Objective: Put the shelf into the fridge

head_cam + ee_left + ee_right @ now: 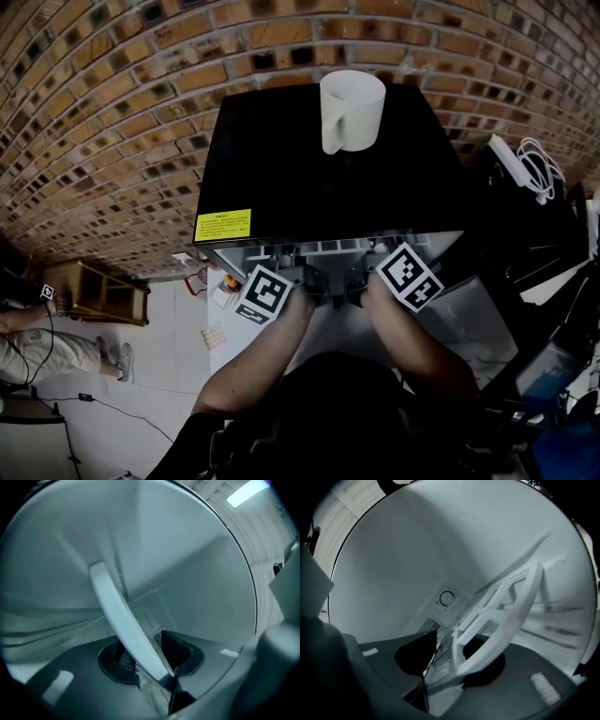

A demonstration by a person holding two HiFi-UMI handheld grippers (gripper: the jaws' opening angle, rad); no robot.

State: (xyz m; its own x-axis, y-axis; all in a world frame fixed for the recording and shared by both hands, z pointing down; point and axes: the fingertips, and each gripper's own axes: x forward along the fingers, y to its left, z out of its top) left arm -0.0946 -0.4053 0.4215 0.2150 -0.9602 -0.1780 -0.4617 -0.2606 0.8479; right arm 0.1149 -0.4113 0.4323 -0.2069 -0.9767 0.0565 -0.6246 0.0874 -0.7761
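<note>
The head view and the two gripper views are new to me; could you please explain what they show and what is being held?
No robot here: a person holds a two-jaw gripper in each hand. The head view looks down from their head onto a black fridge with a white mug on top. Each gripper view comes from a camera riding on that gripper, looking into the pale interior. The left gripper and right gripper each grip an edge of the white shelf, held tilted.
</note>
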